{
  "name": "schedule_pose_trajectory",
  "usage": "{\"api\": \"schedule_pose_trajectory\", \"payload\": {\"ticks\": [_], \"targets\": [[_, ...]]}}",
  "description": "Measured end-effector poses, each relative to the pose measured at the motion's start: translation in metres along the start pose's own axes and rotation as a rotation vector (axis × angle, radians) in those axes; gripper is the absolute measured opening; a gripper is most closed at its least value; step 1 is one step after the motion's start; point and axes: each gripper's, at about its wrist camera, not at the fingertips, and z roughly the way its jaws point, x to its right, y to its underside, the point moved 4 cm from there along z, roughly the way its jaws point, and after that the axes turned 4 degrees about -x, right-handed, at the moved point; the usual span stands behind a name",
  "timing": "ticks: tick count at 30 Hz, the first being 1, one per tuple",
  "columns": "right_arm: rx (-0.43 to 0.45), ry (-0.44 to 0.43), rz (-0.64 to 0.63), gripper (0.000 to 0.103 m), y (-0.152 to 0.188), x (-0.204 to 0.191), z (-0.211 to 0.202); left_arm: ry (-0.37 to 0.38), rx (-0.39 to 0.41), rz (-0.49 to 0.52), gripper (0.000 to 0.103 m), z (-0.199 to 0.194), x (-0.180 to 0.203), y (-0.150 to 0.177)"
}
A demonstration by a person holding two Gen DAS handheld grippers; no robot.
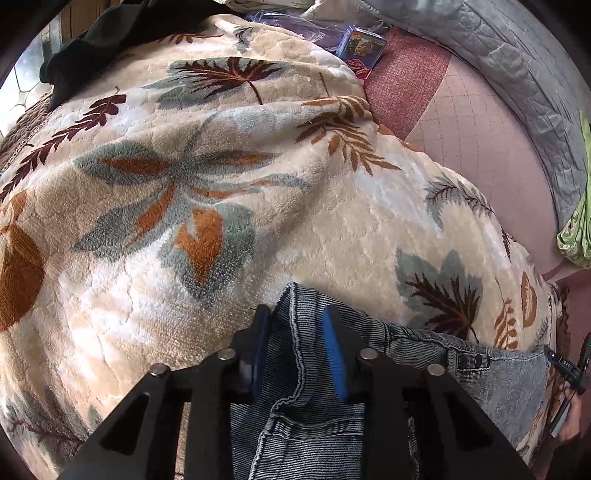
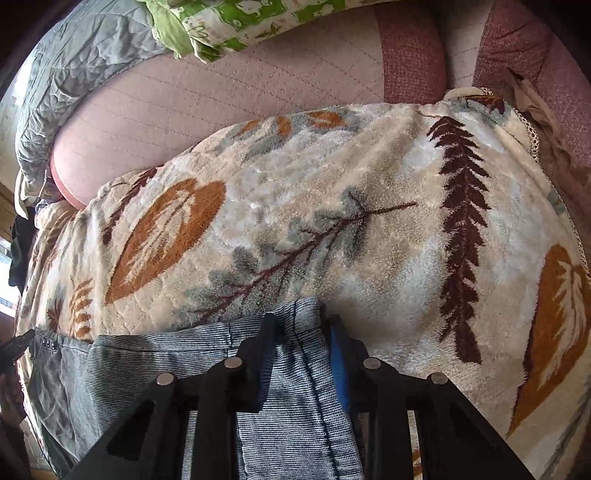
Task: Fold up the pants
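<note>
Grey-blue denim pants (image 1: 295, 424) lie over the near edge of a fleece leaf-print blanket (image 1: 221, 184). My left gripper (image 1: 297, 317) is shut on the pants' waistband corner, the cloth standing up between its blue pads (image 1: 334, 354). The waistband with two snaps (image 1: 472, 360) runs to the right. In the right wrist view my right gripper (image 2: 301, 321) is shut on the pants' (image 2: 291, 406) other waistband corner; the cloth stretches left toward the snaps (image 2: 48, 343). The other gripper's tip (image 2: 14, 345) shows at the far left edge.
The blanket (image 2: 332, 221) covers a pink quilted sofa seat (image 1: 476, 147). A grey quilt (image 1: 517, 66) and a green printed cloth (image 2: 240, 26) lie along the back. A blue box (image 1: 362, 48) and a black garment (image 1: 110, 40) lie at the far side.
</note>
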Motion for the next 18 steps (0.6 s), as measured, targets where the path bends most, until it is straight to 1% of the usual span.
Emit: {"api": "schedule_pose_trajectory", "payload": {"ticks": [1, 3, 5, 11, 14, 16, 17, 18], "targets": [[0.003, 0.003, -0.003, 0.026, 0.000, -0.001, -0.001, 0.011, -0.004, -0.012, 0.021, 0.001, -0.003, 0.000], [0.007, 0.009, -0.009, 0.023, 0.000, -0.004, -0.002, 0.031, -0.010, -0.027, 0.019, 0.001, -0.005, -0.001], [0.015, 0.019, -0.016, 0.022, 0.001, -0.007, -0.004, 0.038, -0.010, -0.014, 0.008, -0.001, -0.002, -0.001], [0.041, 0.027, -0.030, 0.019, 0.002, -0.012, -0.015, 0.025, -0.004, 0.004, 0.006, 0.000, 0.005, -0.002], [0.039, 0.030, -0.037, 0.019, 0.002, -0.013, -0.018, 0.054, -0.016, -0.022, 0.006, 0.003, 0.004, -0.003], [0.018, 0.026, -0.037, 0.019, 0.002, -0.014, -0.016, 0.059, -0.030, -0.040, 0.006, 0.008, 0.001, -0.005], [0.017, 0.032, -0.045, 0.019, 0.002, -0.014, -0.015, 0.071, -0.026, -0.058, 0.006, 0.009, 0.000, -0.006], [0.011, 0.021, -0.044, 0.019, 0.002, -0.014, -0.013, 0.083, -0.024, -0.072, 0.006, 0.010, -0.001, -0.008]]}}
